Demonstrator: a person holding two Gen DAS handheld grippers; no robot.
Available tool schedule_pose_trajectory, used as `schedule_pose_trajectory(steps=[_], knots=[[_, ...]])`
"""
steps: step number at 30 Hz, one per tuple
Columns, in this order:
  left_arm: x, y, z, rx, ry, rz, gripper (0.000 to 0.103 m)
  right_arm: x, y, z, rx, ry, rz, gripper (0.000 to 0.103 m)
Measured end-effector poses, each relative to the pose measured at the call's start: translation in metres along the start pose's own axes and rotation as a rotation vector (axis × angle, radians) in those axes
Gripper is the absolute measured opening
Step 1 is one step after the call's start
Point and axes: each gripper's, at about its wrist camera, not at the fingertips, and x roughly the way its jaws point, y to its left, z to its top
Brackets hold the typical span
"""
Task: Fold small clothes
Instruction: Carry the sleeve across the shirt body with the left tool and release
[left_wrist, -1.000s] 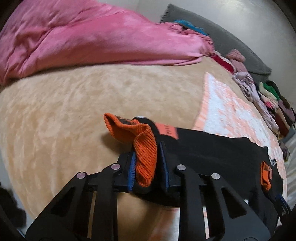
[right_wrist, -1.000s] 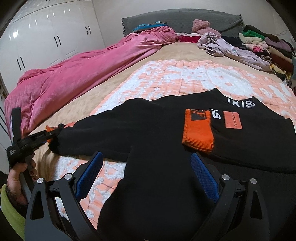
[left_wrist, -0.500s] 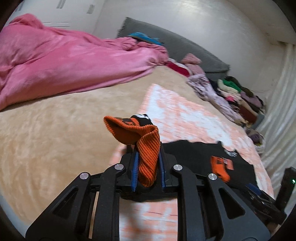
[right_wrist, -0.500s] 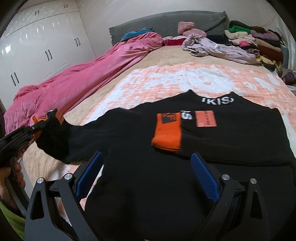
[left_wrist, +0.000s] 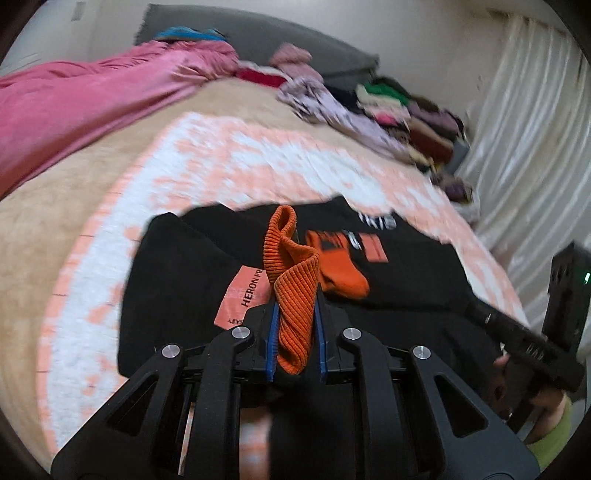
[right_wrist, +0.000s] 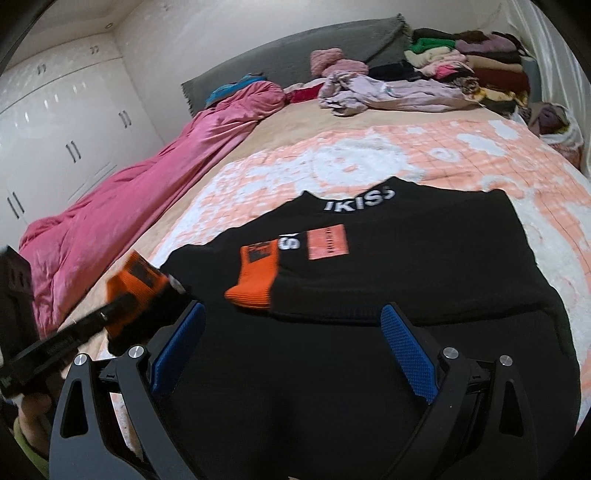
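Note:
A black sweater (right_wrist: 424, 258) with white lettering at the neck lies flat on the bed. One orange cuff (right_wrist: 255, 273) rests folded across its chest. My left gripper (left_wrist: 295, 306) is shut on the other orange cuff (left_wrist: 291, 280) and holds that sleeve raised over the sweater's body (left_wrist: 177, 277), close to the folded cuff (left_wrist: 336, 266). In the right wrist view, the left gripper (right_wrist: 110, 314) comes in from the left with the cuff (right_wrist: 136, 284). My right gripper (right_wrist: 291, 310) hovers open over the sweater's lower part with nothing between its blue pads (right_wrist: 406, 350).
The sweater lies on a peach and white blanket (right_wrist: 369, 158). A pink duvet (right_wrist: 129, 206) runs along the bed's left side. Piled clothes (right_wrist: 461, 74) fill the far right corner by the grey headboard (right_wrist: 295, 62). White wardrobes (right_wrist: 55, 129) stand left, a curtain (left_wrist: 535, 129) right.
My left gripper has carried the orange cuff from over the beige sheet across to above the sweater's chest, drawing the sleeve with it. The right gripper shifted a little and stays open.

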Motion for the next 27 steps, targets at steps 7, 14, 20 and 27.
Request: schedule_pose_trajectory(steps=[7, 14, 20, 27], knots=[[0.024, -0.018, -0.003, 0.073, 0.067, -0.018, 0.011, 0.000, -0.016, 0.000, 0.030, 0.002, -0.020, 0.095], [0.030, -0.021, -0.013, 0.069, 0.108, -0.107, 0.022, 0.010, -0.014, -0.001, 0.024, 0.023, -0.027, 0.095], [0.022, -0.014, -0.011, 0.014, 0.103, -0.162, 0.033, 0.019, -0.008, -0.004, 0.010, 0.040, -0.037, 0.095], [-0.001, 0.010, 0.002, -0.014, 0.014, -0.035, 0.043, 0.032, 0.012, -0.015, -0.015, 0.104, 0.010, 0.095]])
